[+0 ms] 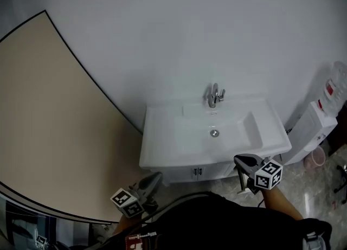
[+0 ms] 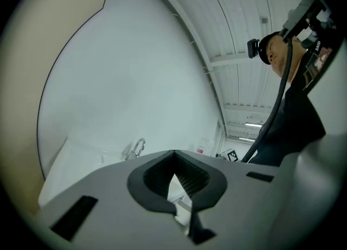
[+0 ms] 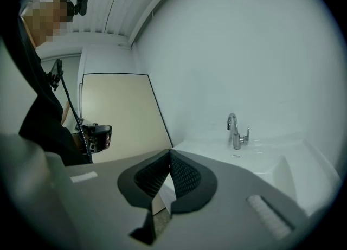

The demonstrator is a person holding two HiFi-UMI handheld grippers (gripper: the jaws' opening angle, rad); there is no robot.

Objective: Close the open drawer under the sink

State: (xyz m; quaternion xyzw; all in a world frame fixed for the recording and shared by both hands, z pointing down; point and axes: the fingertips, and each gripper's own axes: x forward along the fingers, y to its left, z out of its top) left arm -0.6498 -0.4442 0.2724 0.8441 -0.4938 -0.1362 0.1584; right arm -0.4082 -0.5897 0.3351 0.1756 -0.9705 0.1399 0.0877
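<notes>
Two grippers sit nearest, low in front of the person, each with its jaws pressed together on nothing. The left gripper [image 1: 156,178] is off the cabinet's front left corner. The right gripper [image 1: 239,161] is just by the front right corner of the sink [image 1: 179,140].

Just past them the drawer [image 1: 184,174] shows as a white front with small handles [image 1: 197,172] tucked under the sink's front edge. How far it stands out I can't tell from here. Farther back the faucet [image 1: 215,96] rises at the sink's rear edge.

What worries me is that the right gripper looks level with the basin's rim, so a push might land on the sink instead of the drawer front. Narrow closed tips could also skid off that smooth panel or snag a handle. A shove at one corner alone might skew the drawer and jam it.
</notes>
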